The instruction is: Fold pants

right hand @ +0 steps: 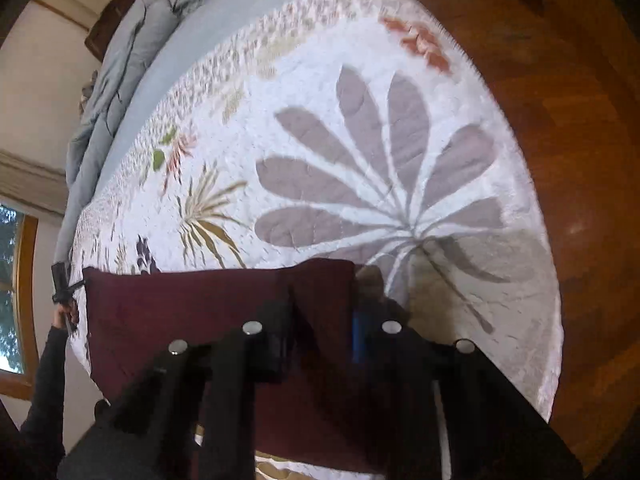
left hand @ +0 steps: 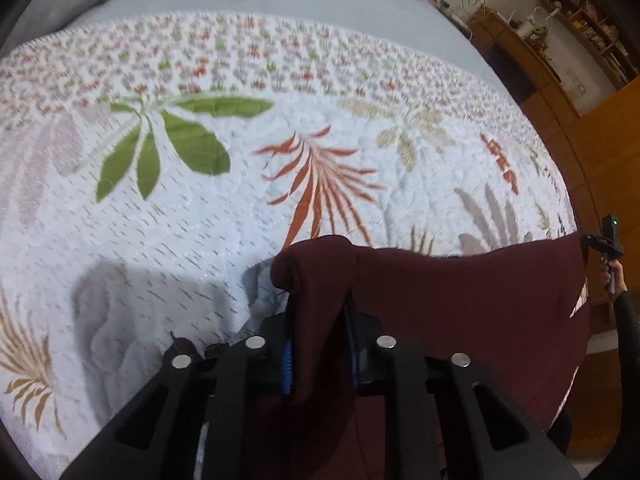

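Left gripper (left hand: pixel 318 320) and right gripper (right hand: pixel 320 328) pinch dark maroon fabric pants (left hand: pixel 460 300) over the leaf-patterned white quilted bedspread (left hand: pixel 200 220); uneven lifting could skew the fold.

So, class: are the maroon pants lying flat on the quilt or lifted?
Lifted along one edge: the pants hang stretched between both closed jaws above the quilt.

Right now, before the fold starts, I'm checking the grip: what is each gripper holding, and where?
Both hold the maroon pants: left gripper pinches a bunched corner, right gripper the opposite corner.
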